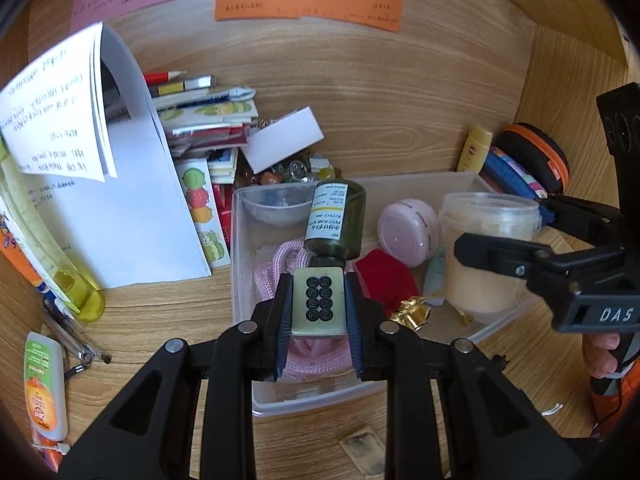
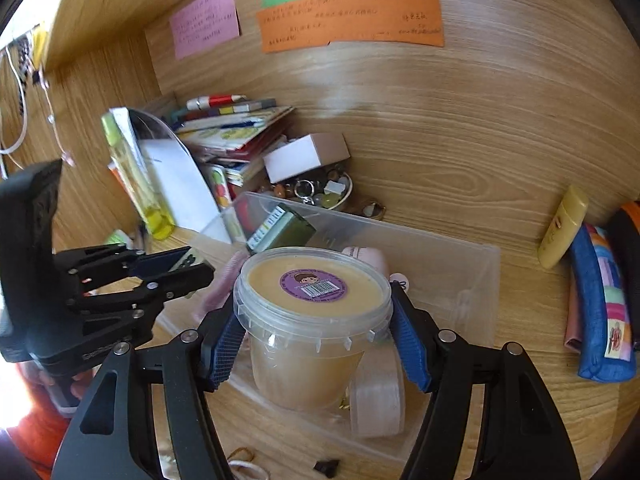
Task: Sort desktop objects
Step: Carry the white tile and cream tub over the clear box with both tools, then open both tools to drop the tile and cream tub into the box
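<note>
My left gripper is shut on a mahjong tile with black rings on its face, held over the clear plastic bin. A dark green bottle lies in the bin just beyond the tile. My right gripper is shut on a clear tub of beige paste with a purple sticker on its lid, over the bin's right part. The tub also shows in the left wrist view, with the right gripper around it. The left gripper shows in the right wrist view.
The bin also holds pink cord, a red pouch, a pink round jar and a small bowl. Papers, stacked books, a dish of trinkets, a yellow tube and a pencil case surround it.
</note>
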A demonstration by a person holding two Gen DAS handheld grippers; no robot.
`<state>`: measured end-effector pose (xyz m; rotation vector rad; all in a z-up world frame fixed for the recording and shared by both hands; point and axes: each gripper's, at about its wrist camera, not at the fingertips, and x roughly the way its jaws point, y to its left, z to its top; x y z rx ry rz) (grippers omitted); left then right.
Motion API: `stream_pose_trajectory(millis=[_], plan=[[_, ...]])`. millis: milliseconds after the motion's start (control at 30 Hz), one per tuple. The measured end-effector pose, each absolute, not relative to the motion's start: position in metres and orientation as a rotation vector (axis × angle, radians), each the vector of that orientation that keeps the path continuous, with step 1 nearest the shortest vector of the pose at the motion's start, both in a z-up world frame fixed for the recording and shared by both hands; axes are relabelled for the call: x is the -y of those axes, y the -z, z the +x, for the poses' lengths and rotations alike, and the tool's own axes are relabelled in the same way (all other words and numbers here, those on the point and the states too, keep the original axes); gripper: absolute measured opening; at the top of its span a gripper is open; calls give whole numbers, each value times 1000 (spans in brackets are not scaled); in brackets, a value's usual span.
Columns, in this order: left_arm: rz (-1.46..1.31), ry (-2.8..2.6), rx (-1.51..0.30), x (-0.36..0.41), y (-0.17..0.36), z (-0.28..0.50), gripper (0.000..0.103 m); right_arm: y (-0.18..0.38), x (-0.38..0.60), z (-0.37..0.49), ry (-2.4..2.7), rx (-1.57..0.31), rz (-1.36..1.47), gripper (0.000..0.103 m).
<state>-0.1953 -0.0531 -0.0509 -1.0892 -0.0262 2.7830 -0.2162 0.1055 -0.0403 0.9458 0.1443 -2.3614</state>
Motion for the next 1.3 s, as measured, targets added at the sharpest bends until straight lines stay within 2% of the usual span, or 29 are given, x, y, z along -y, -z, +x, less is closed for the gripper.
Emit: stream_pose_trajectory(millis=[633,700,767,800,867,1000,1067,1300], plan=[[-1064,-2764,18,53,50,-190,25,70,-79,-221,2331,-312,1066,66],[-1058,-2765,27,54,48,-188,27,71,-77,-220,2333,-344,1081,67],[-1047,-2776,26,55,45,-183,35,69,-76,-217,2340,-363,1080,69],[-1041,-2781,24,55,44,-181,37,67,-76,-216,2339,-362,1072,77],[-1030,-2792,22,55,41,-177,42,61,-78,-210,2330,-340,1045,87],[-1012,-2810,25,54,34,-166,48,53,-79,-197,2335,-360,1011,87],[-990,-2838,20,55,30,-158,62,52,-79,-191,2347,-388,1006,87],[-915,-2897,18,55,14,-133,75,36,-88,-166,2398,-432,929,87]])
